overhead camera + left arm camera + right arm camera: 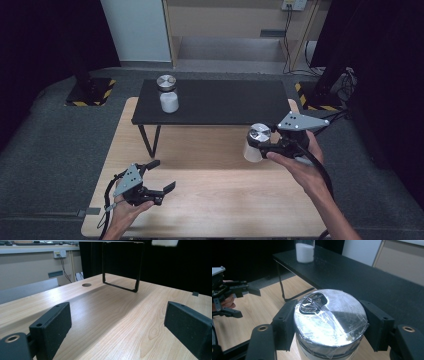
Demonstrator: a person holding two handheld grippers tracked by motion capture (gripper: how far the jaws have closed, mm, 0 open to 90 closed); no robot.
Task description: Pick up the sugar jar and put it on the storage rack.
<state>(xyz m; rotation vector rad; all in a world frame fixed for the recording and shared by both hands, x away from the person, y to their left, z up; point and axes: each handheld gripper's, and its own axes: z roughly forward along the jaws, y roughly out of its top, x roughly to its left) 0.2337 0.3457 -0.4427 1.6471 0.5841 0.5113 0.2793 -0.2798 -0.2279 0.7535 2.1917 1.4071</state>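
My right tool (329, 325) pinches a silver-lidded jar (330, 320) by its lid, held above the wooden worktop (210, 200) — just before the black shelf (225, 102). My left tool (155, 175) rests spread, empty. A second jar (168, 94) stands on that shelf.

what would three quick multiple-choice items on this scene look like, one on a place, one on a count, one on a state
1. Where does the free jar stand?
A. on the black shelf
B. on the floor
C. on the wooden table

2. How many silver-lidded jars are there?
A. one
B. two
C. four

3. How is the right hand-held gripper?
A. open, holding nothing
B. shut on the held jar
C. lying on the table

Answers:
1 A, it stands near the shelf's left end.
2 B, one on the shelf, one in the gripper.
3 B, the right gripper view shows both pads pressing the jar below its lid.
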